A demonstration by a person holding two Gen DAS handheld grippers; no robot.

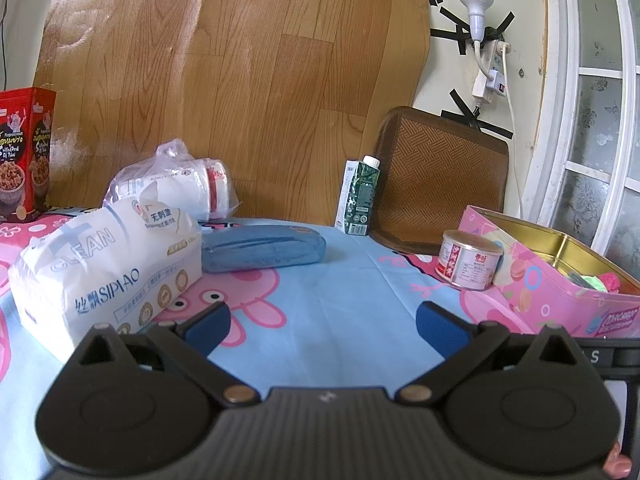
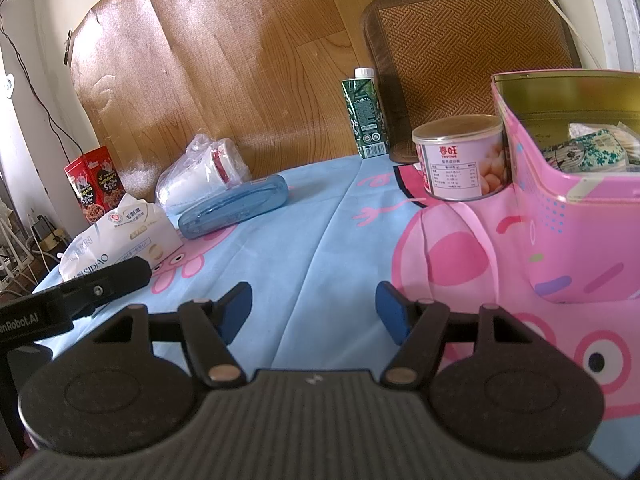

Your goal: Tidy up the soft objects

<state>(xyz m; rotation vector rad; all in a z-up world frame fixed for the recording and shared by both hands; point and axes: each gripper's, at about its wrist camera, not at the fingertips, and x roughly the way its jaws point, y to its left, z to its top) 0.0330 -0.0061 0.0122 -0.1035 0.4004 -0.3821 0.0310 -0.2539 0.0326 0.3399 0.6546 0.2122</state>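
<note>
Currently both grippers hover low over the cartoon-print cloth (image 1: 328,288) on the table, tilted slightly downward. Left gripper (image 1: 323,322): jaws wide, nothing between them; its black body also shows at the left edge of the right wrist view. Far left stands a red snack box (image 1: 25,152). The tissue pack (image 1: 108,268) lies just ahead-left of the left jaw, a bagged white bundle (image 1: 180,184) behind it, a blue case (image 1: 262,250) touching its right side. Centre back: green carton (image 1: 358,196), upright, against the woven mat (image 1: 440,176). Right gripper (image 2: 314,312): jaws wide, empty. A small can (image 2: 460,158) stands touching the open pink tin (image 2: 580,232), which holds soft items.
</note>
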